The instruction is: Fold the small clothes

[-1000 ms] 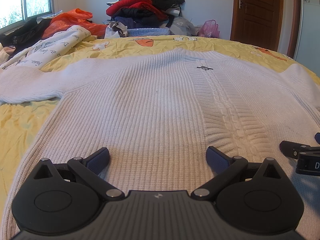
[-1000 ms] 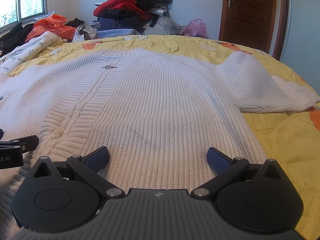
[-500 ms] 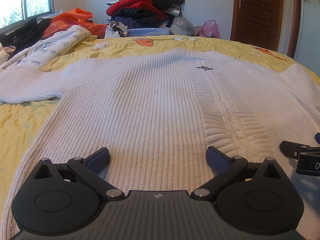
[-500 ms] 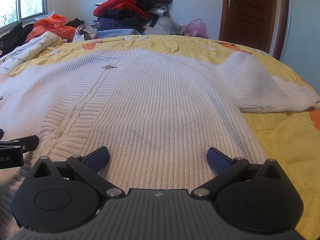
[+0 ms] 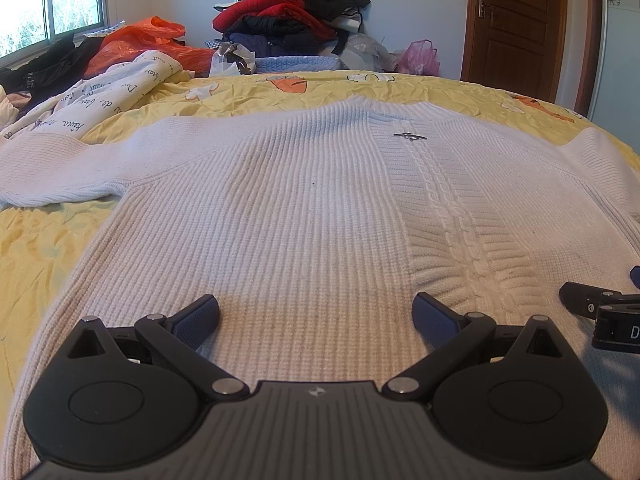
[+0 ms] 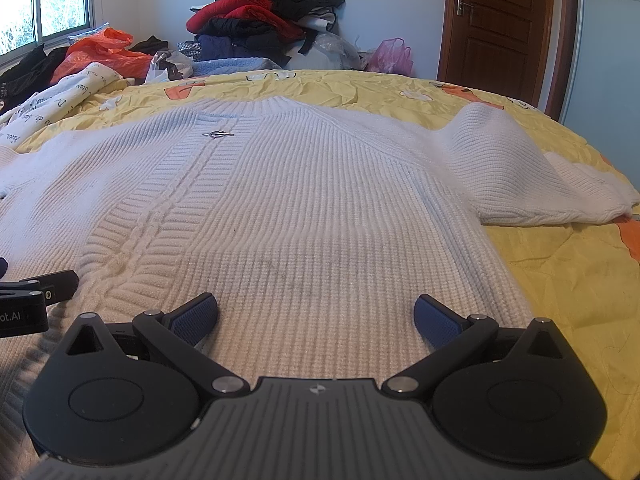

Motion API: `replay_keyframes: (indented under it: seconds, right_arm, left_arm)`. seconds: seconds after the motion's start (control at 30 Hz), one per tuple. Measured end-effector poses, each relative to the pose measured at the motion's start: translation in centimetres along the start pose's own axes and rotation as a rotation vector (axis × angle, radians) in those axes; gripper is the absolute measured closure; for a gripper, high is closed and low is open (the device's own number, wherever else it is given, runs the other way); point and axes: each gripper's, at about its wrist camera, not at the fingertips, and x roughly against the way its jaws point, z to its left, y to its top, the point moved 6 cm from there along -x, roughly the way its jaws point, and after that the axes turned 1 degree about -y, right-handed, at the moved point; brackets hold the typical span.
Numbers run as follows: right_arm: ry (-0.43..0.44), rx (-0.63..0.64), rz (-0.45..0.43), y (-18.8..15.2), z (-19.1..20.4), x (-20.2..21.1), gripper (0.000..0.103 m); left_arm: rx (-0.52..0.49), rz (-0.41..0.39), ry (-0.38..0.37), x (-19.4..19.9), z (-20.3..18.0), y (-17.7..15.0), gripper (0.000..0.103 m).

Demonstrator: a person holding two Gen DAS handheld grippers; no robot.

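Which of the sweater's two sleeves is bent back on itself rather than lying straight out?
The sweater's right-hand sleeve, on the door side: it humps up and doubles back. The window-side sleeve lies flat, stretched outward.

Matte black two-finger left gripper point(image 5: 316, 316) and matching right gripper point(image 6: 316, 314): blue textured pads point(image 5: 200, 316), silver pivot screws, round housings, ribbed grey base with small white logo.

Sweater point(image 5: 304, 216) on bed point(image 5: 36, 264), clothes pile point(image 5: 296, 20) behind

Flat white sweater point(image 5: 304, 216) ahead, unobstructed, clothes pile point(image 5: 296, 20) well beyond bed's far edge
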Motion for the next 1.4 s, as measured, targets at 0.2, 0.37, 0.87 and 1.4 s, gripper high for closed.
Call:
replay_keyframes:
  seconds: [0.2, 0.37, 0.87, 1.4]
  right_arm:
    - [0.0, 0.0, 0.0, 0.0, 0.0, 0.0, 0.0]
    - [-0.001, 0.001, 0.0, 0.1, 0.0, 0.0, 0.0]
    - [0.078, -0.118, -0.12, 7.1, -9.3, 0.1, 0.0]
    - [-0.038, -0.961, -0.183, 6.4, -42.7, -5.9, 0.04]
  left_arm:
    - [0.0, 0.0, 0.0, 0.0, 0.0, 0.0, 0.0]
    - [0.0, 0.0, 0.0, 0.0, 0.0, 0.0, 0.0]
    - [0.001, 0.0, 0.0, 0.0, 0.0, 0.0, 0.0]
    - [0.001, 0.0, -0.001, 0.0, 0.0, 0.0, 0.0]
